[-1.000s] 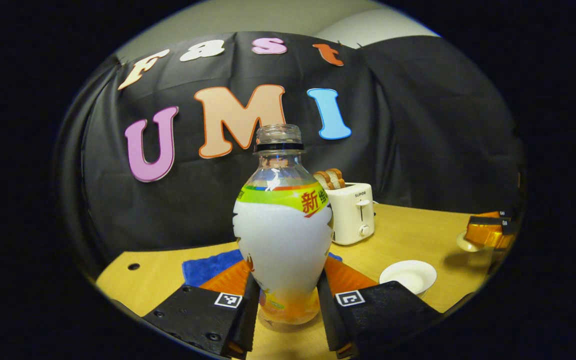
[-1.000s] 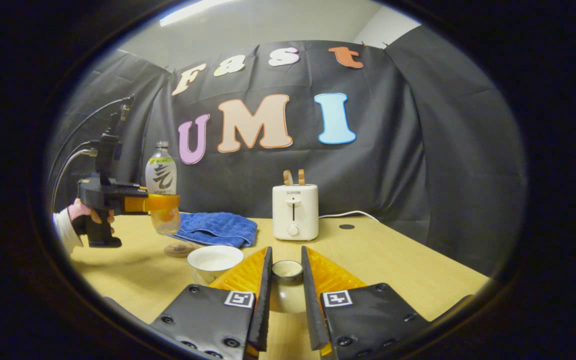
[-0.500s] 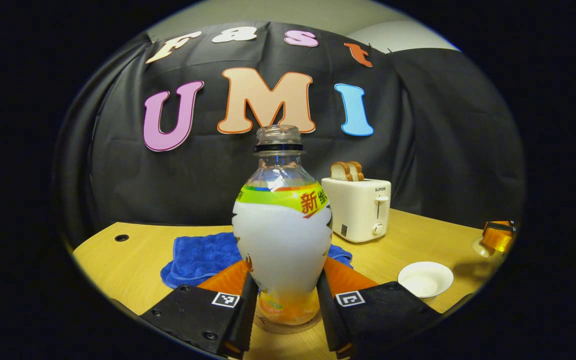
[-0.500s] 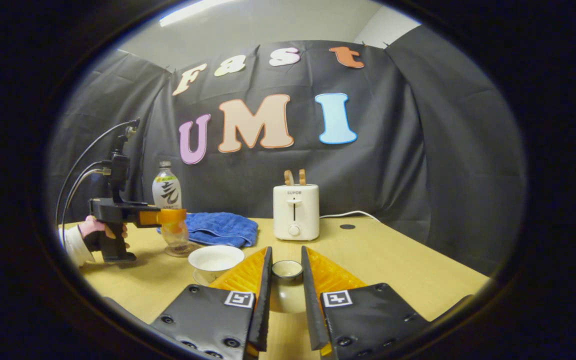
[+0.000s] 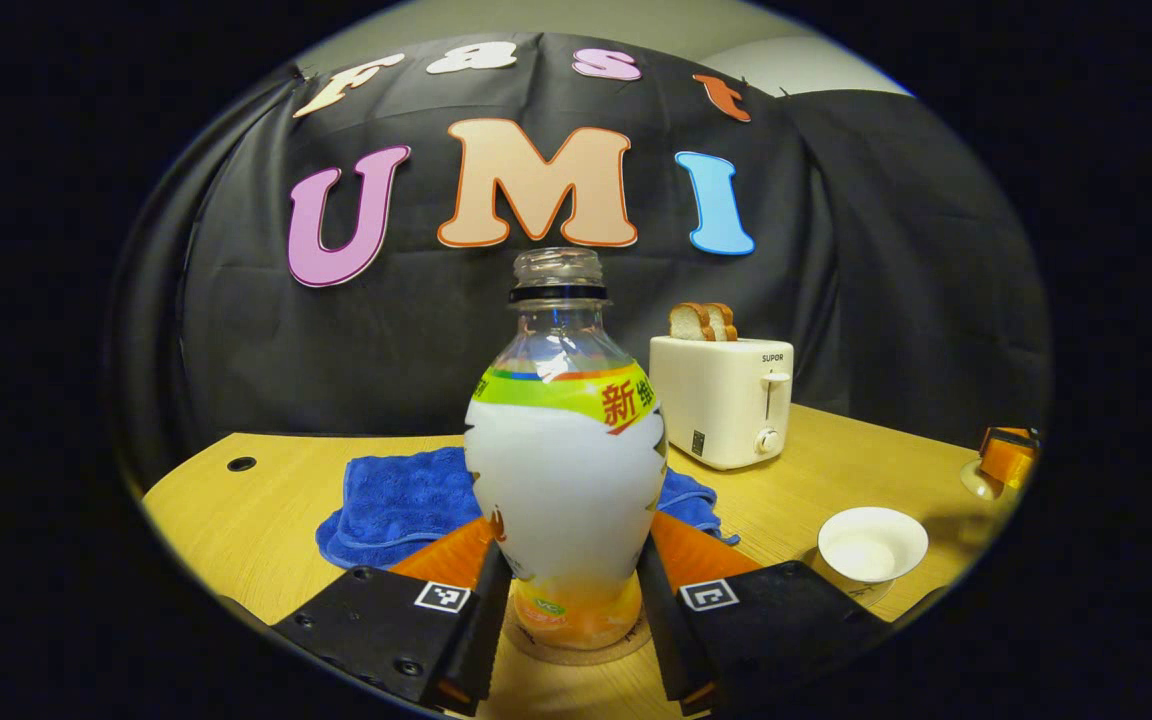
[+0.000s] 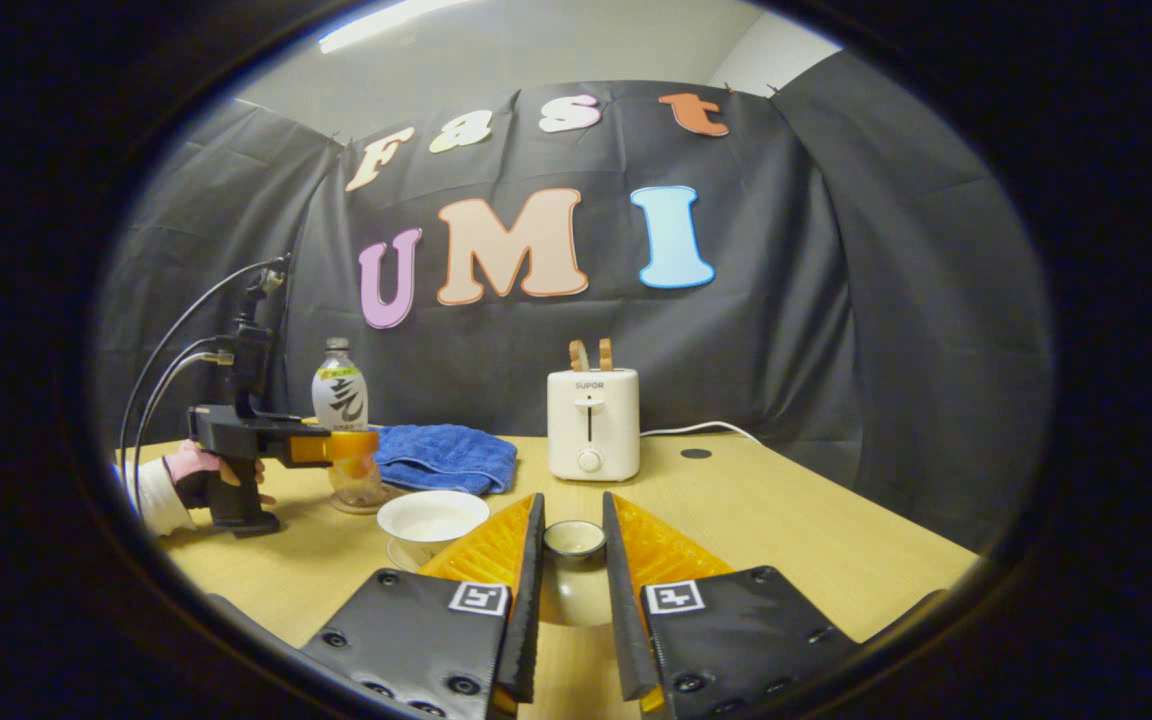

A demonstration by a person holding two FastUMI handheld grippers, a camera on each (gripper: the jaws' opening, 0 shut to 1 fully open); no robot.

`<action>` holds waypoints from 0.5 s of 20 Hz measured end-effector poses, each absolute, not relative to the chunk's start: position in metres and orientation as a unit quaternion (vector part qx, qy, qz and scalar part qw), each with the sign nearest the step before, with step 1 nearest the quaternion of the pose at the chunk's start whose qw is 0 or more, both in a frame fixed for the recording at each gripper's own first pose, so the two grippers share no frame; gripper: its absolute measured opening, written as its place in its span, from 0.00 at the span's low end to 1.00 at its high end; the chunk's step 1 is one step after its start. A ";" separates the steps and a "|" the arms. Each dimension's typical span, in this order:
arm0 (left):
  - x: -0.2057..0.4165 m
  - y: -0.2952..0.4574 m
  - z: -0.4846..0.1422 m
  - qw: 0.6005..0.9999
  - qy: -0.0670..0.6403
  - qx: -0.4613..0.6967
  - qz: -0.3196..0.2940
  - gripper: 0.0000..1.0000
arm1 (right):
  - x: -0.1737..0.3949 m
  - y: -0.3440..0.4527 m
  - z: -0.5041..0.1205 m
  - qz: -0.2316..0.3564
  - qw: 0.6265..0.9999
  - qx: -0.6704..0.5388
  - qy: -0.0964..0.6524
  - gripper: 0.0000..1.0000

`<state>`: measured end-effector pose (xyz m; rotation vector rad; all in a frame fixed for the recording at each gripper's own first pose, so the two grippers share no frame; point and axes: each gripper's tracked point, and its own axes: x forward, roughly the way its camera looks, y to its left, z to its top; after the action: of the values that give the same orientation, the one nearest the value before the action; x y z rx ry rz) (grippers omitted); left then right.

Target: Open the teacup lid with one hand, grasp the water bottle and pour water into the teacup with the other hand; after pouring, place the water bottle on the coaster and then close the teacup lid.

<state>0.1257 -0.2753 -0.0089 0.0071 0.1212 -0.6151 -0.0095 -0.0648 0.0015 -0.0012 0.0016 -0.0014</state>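
Black cloth walls the booth behind a pale wooden desk (image 6: 786, 530) that carries a white toaster (image 6: 592, 423), a blue towel (image 6: 446, 457) and the tea things.

In the left gripper view, the left gripper (image 5: 569, 610) has its jaws clamped on the lower body of the water bottle (image 5: 564, 470), which stands upright, mouth uncapped, its base on or just above the round coaster (image 5: 576, 652) showing beneath it; I cannot tell whether the full weight is down. The right gripper view shows the same: bottle vertical, coaster under it, the person's hand (image 6: 198, 476) on the handle.

The right gripper (image 6: 573, 590) has its jaws closed around the teacup lid (image 6: 574, 540), held by its knob close in front of the camera; whether the lid rests on the desk is unclear.

The open teacup (image 6: 433, 516) sits on its saucer between the two grippers, just to the left of the right jaws and slightly beyond them, and near the coaster. By my judgement pouring is over and the bottle is being set down. The coming move hangs on that offset: the lid must travel leftward and forward, stay level, and come down centred over the cup's rim. The right hand is both nearer and already holding the lid.
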 end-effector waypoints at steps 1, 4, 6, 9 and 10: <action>0.126 -0.276 -0.009 0.951 0.060 0.003 -0.303 0.61 | -0.009 -0.065 0.001 -0.001 1.000 -0.001 0.001 0.35; 0.125 -0.275 -0.009 0.951 0.061 0.004 -0.302 0.64 | -0.008 -0.064 0.001 0.000 1.000 0.000 0.001 0.35; 0.125 -0.275 -0.009 0.952 0.061 0.002 -0.301 0.64 | -0.008 -0.064 0.001 0.000 1.000 -0.001 0.000 0.35; 0.124 -0.276 -0.011 0.951 0.063 0.003 -0.302 0.67 | -0.008 -0.064 0.001 0.000 1.000 -0.001 0.000 0.35; 0.124 -0.276 -0.011 0.951 0.065 0.004 -0.301 0.67 | -0.008 -0.064 0.000 0.000 1.000 -0.001 0.000 0.35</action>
<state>0.1242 -0.2761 -0.0110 0.0084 0.1323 -0.6127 -0.0080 -0.0643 0.0002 -0.0011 0.0003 0.0008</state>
